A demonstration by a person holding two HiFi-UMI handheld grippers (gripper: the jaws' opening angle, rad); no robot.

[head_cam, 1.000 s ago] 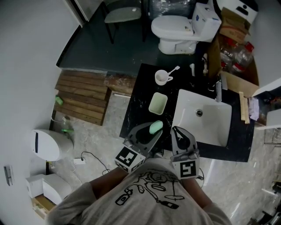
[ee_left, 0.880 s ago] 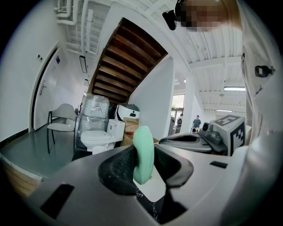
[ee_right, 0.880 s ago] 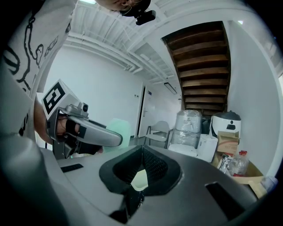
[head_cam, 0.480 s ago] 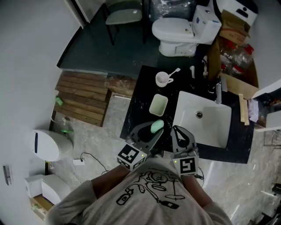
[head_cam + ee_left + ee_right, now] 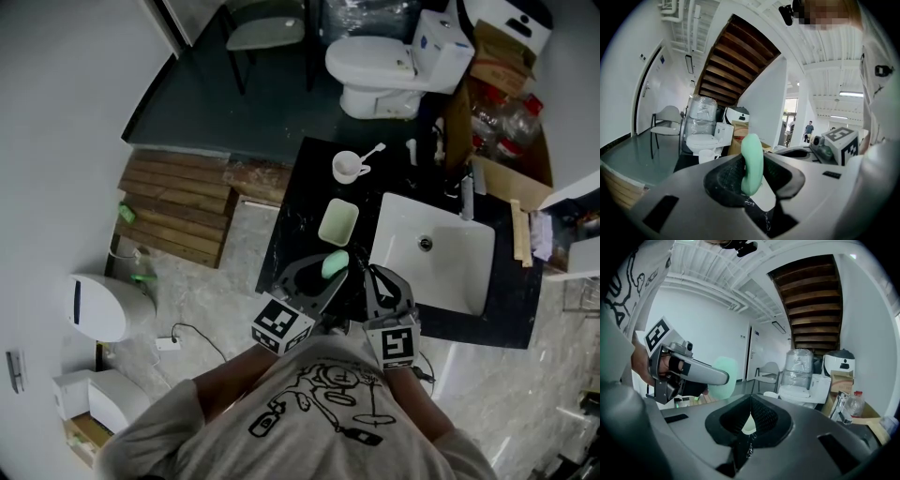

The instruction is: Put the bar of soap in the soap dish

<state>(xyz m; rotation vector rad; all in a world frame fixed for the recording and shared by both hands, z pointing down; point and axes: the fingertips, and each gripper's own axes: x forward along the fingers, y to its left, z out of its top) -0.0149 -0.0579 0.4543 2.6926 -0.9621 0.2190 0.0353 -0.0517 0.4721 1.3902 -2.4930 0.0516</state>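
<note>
Soap bar [image 5: 335, 264] is sitting clamped in the left gripper [image 5: 330, 269], which is hovering over the near edge of the black counter [image 5: 298, 192]. The soap dish [image 5: 338, 222] is lying just beyond it, midway along the counter's left edge, apart from the soap bar. A cup [image 5: 346, 167] is standing towards the far edge. The right gripper [image 5: 373, 274] is hanging just beside the left one, by the near left corner of the sink [image 5: 459, 272].

In the left gripper view, the jaws are pressing on the soap bar [image 5: 752, 161] from both sides, holding it up on its edge. A toilet [image 5: 705, 140] is showing beyond.

In the right gripper view, the right gripper [image 5: 750, 404] is showing its jaw tips meeting, with nothing held between them. At the left, the left gripper [image 5: 723, 377] is carrying the soap bar [image 5: 726, 369] at its tip.
</note>
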